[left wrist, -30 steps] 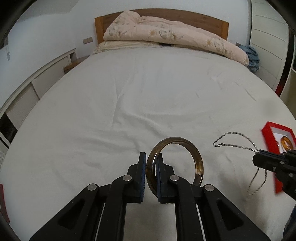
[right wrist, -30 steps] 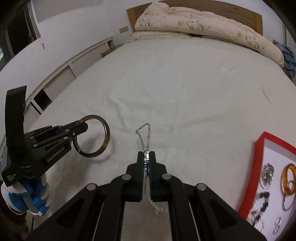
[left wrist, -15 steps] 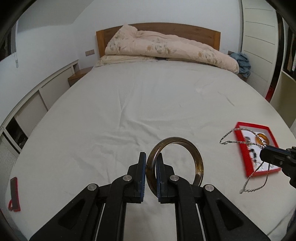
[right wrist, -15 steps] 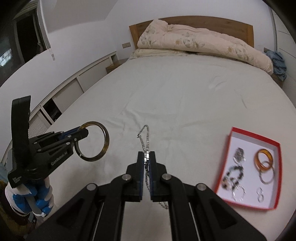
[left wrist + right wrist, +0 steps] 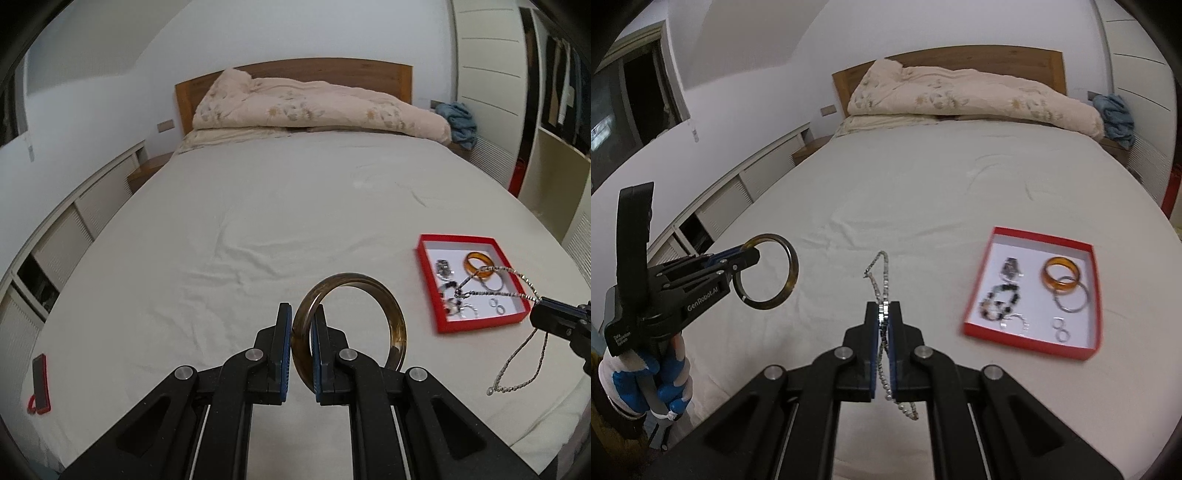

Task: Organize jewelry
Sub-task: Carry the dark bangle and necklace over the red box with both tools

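Observation:
My left gripper (image 5: 302, 325) is shut on a dark brown translucent bangle (image 5: 397, 325), held upright above the white bed sheet; it also shows in the right wrist view as the left gripper (image 5: 748, 254) with the bangle (image 5: 790, 277). A silver chain (image 5: 882, 284) is pinched in my right gripper (image 5: 883, 314), its ends dangling above and below the pads; the left wrist view shows the chain (image 5: 517, 373) hanging from the right gripper (image 5: 539, 314). The red tray (image 5: 1082, 350) with a white floor lies on the bed to the right, holding an orange bangle (image 5: 1062, 277), a silver hoop, beads and rings.
A folded floral duvet (image 5: 314, 107) lies against the wooden headboard at the far end. A red phone (image 5: 40, 380) rests near the bed's left edge. White cabinets (image 5: 757, 177) run along the left wall, and a gloved hand (image 5: 646, 380) holds the left gripper.
Both grippers have risen and pulled back from the bed with the bangle and chain still held. The red tray has come fully into both views and looks farther off.

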A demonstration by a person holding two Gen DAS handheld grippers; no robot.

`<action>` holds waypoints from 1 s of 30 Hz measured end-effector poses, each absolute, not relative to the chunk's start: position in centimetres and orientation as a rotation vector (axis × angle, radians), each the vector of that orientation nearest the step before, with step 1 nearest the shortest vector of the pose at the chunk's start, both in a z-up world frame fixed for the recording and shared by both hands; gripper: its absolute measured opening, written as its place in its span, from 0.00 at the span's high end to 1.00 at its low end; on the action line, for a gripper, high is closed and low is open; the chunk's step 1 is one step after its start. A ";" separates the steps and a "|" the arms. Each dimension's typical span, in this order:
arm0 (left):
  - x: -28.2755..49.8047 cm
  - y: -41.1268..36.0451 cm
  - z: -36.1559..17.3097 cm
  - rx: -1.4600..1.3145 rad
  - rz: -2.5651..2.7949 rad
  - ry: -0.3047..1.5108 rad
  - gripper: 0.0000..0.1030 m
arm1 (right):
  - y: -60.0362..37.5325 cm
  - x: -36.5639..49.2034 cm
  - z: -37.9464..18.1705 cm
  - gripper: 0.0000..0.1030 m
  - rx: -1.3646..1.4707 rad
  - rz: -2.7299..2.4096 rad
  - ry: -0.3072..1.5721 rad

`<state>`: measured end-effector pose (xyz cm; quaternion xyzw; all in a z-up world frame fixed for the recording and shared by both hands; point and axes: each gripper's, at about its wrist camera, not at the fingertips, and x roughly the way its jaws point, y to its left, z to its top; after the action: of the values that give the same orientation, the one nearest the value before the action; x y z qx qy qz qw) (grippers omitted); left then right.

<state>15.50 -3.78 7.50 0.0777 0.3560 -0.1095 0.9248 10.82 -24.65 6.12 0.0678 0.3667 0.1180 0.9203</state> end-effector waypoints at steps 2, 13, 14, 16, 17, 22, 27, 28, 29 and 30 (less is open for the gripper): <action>15.9 -5.5 7.6 0.179 -0.237 0.730 0.91 | -26.3 10.5 6.4 0.96 0.150 0.227 0.744; 19.9 -14.7 6.4 0.261 -0.298 0.752 0.91 | -34.9 13.4 6.7 0.96 0.178 0.153 0.701; 20.6 -15.8 6.1 0.268 -0.308 0.755 0.91 | -35.9 14.2 6.5 0.96 0.184 0.145 0.697; 21.4 -17.2 5.9 0.275 -0.322 0.759 0.91 | -37.2 15.4 6.3 0.96 0.192 0.135 0.693; 22.0 -18.2 5.6 0.278 -0.332 0.762 0.91 | -37.7 15.9 6.1 0.96 0.194 0.131 0.691; 24.2 -21.7 4.1 0.286 -0.364 0.784 0.91 | -40.0 18.6 5.1 0.96 0.202 0.113 0.682; 25.6 -24.2 2.3 0.296 -0.386 0.812 0.91 | -41.9 20.9 3.7 0.96 0.227 0.099 0.681; 25.9 -24.6 2.0 0.297 -0.389 0.816 0.91 | -42.2 21.2 3.4 0.96 0.230 0.097 0.682; 26.1 -25.0 1.7 0.299 -0.392 0.820 0.91 | -42.5 21.5 3.0 0.96 0.233 0.093 0.683; 26.4 -25.4 1.4 0.302 -0.395 0.824 0.91 | -42.8 21.7 2.6 0.96 0.235 0.090 0.684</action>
<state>26.36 -25.35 1.38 0.1454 0.3961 -0.1898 0.8865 21.69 -42.76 2.60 0.1148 0.3347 0.0441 0.9343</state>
